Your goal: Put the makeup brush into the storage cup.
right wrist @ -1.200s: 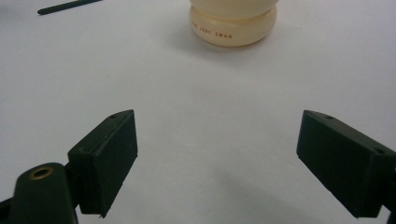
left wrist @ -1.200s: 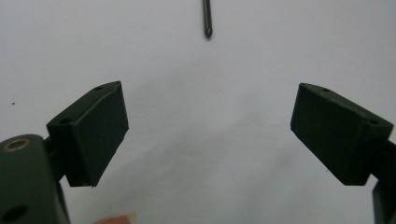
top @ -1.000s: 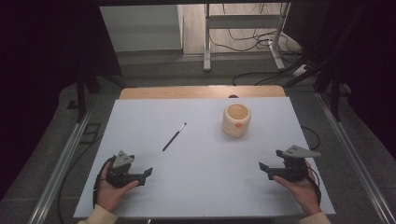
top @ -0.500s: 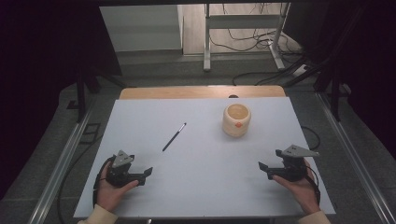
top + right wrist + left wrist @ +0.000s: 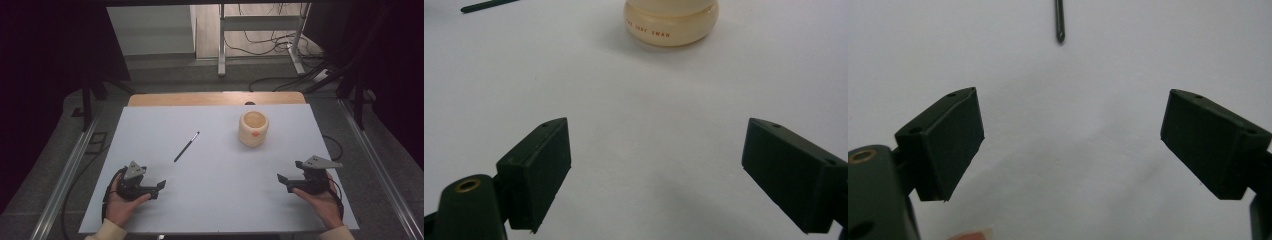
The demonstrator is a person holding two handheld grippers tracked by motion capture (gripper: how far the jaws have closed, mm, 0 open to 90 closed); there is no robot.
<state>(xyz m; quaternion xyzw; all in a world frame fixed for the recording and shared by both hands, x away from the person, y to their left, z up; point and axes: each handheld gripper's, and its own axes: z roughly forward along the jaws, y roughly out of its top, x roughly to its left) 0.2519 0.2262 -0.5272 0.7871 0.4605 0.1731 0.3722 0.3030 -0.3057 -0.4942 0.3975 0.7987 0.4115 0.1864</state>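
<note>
High view gives us a pale blue-white desk (image 5: pixel 220 200) with a strip of bare wood along its far edge, metal rails at both sides, and a dark room beyond with cables across a grey floor (image 5: pixel 165 70) and the legs of a metal stand. In the right gripper view we read red letters low on the cup (image 5: pixel 671 22): "JUDY SWAN", with more before them cut off. From above, the cream cup (image 5: pixel 253 128) stands upright right of centre; we cannot tell whether it holds anything. The pen (image 5: pixel 186 146) lies slanted left of it, well apart. Our left gripper (image 5: pixel 161 185) and right gripper (image 5: pixel 280 178) rest at the near corners, jaws wide open and empty. The pen's tip (image 5: pixel 1060 22) lies ahead of the left jaws.
</note>
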